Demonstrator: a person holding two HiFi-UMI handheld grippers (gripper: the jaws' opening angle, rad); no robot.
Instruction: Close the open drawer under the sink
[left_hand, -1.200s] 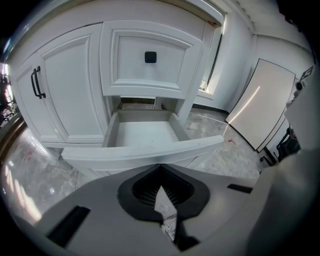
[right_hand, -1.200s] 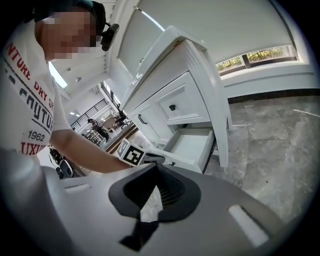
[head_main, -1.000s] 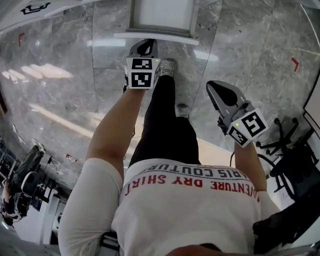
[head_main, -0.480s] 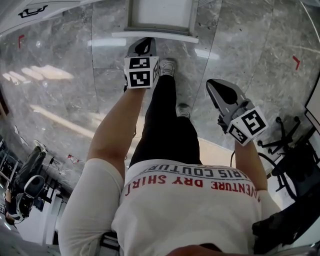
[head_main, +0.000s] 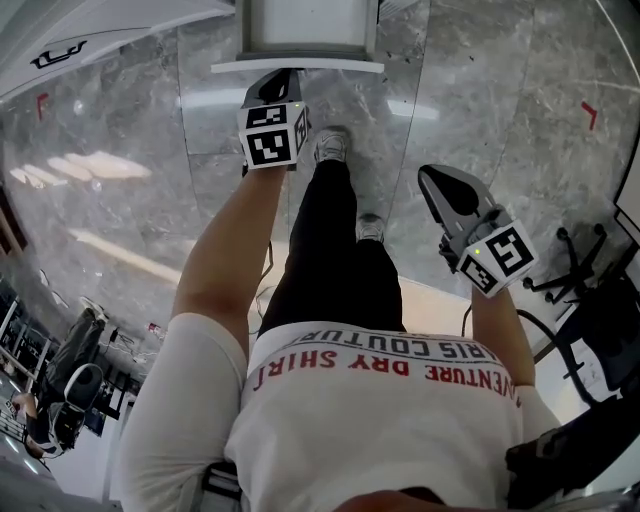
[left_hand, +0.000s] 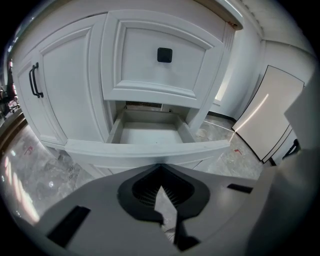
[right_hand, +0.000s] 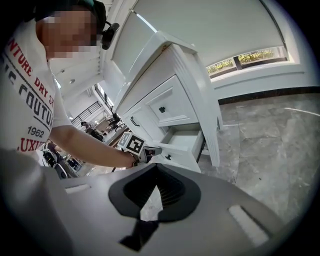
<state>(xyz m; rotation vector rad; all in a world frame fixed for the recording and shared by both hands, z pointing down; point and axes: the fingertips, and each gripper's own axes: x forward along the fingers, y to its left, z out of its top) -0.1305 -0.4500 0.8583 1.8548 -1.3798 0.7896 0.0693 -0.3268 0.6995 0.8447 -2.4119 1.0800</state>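
The left gripper (head_main: 272, 86) is held with its jaws pressed together, nothing between them, and its tip is placed right at the front panel of the drawer (head_main: 297, 66). The drawer is found pulled out of the white cabinet (left_hand: 65, 90), beneath a panel fitted with a square black knob (left_hand: 164, 54). The right gripper (head_main: 445, 185) is held well apart to the right, over the marble floor (head_main: 500, 120), with its jaws likewise closed and empty.
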